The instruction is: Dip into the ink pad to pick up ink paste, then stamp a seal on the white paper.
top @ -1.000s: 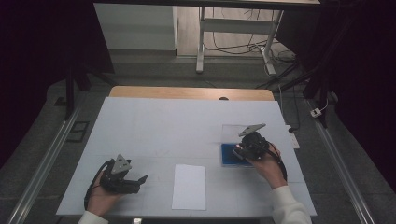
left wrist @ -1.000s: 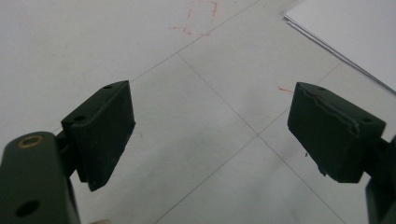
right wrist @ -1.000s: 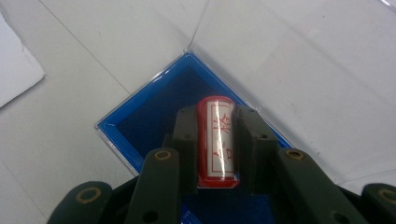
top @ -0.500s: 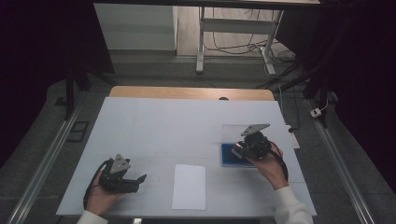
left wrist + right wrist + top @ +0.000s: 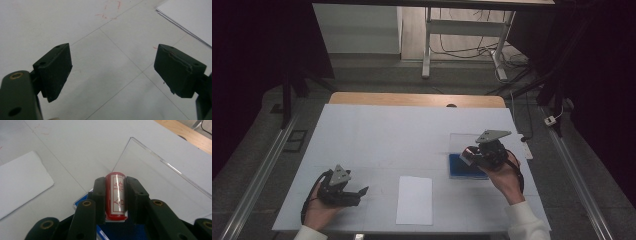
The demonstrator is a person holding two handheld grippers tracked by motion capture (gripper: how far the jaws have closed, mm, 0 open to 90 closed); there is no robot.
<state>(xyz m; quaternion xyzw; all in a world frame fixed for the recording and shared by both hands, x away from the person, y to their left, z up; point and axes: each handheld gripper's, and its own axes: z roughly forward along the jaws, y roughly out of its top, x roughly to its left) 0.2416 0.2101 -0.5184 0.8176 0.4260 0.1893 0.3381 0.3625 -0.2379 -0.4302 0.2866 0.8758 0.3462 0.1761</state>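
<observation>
The right tongs (image 5: 115, 195) hold the red stamp (image 5: 116, 195) between both jaws, just above the blue ink pad (image 5: 464, 166), while the left tongs (image 5: 112, 72) stand wide open over the bench (image 5: 387, 135).

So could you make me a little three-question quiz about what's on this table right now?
1. True or false: the right gripper is shut on a red stamp.
2. What lies on the table between the two hands? A) white paper sheet B) a cup C) scissors
3. Fill in: the left gripper has its jaws ____, with nothing between them.

Key: 1 true; 2 A; 3 open.
</observation>
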